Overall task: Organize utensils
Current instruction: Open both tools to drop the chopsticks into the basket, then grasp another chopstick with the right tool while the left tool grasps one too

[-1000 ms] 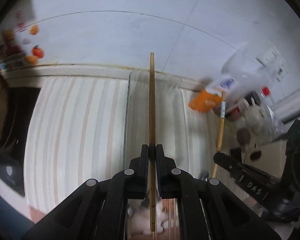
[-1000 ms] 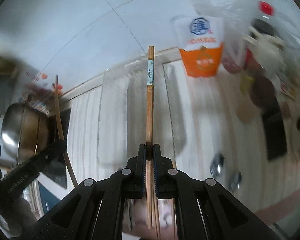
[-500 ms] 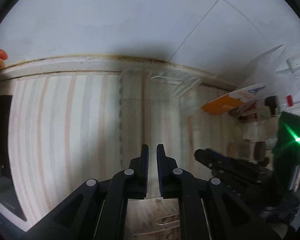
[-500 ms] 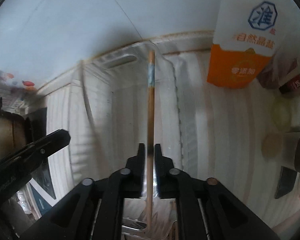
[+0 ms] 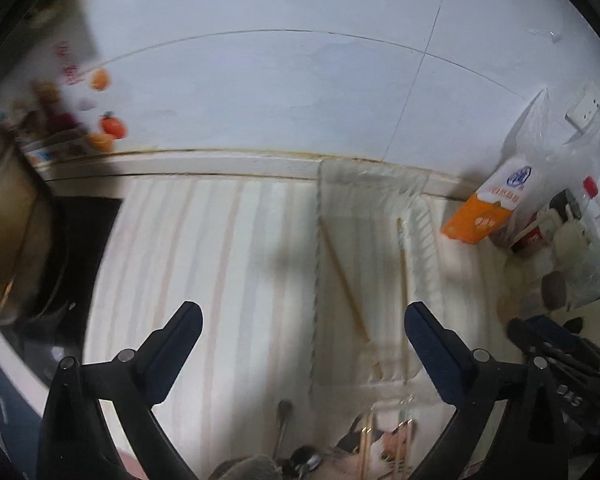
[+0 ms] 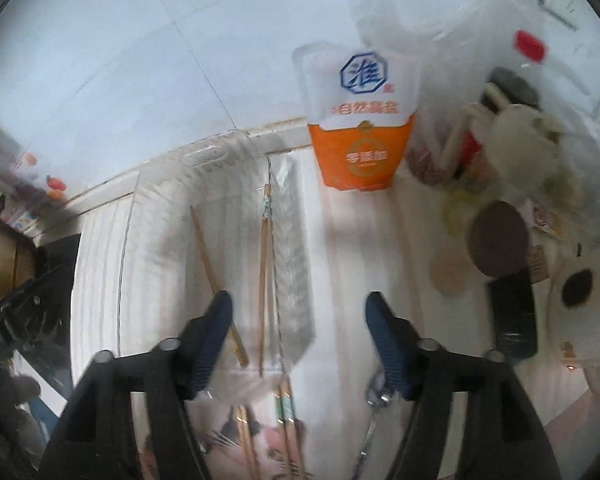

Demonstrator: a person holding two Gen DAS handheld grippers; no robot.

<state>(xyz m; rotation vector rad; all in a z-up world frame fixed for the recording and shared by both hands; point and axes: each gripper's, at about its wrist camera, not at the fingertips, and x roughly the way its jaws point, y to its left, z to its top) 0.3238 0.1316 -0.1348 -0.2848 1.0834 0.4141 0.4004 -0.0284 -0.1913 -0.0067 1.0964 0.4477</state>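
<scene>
Chopsticks (image 6: 264, 264) released a moment ago from both claws now lie in the clear plastic tray (image 6: 204, 155) on the striped counter (image 5: 220, 264), long axes running toward the wall. Left claw (image 5: 302, 326) and right claw (image 6: 299, 320) gape empty; more utensils wait nearer.

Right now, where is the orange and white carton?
The orange and white carton stands at the back of the striped counter by the wall, just right of the clear plastic tray and left of the cluttered jars, in both views.
</scene>
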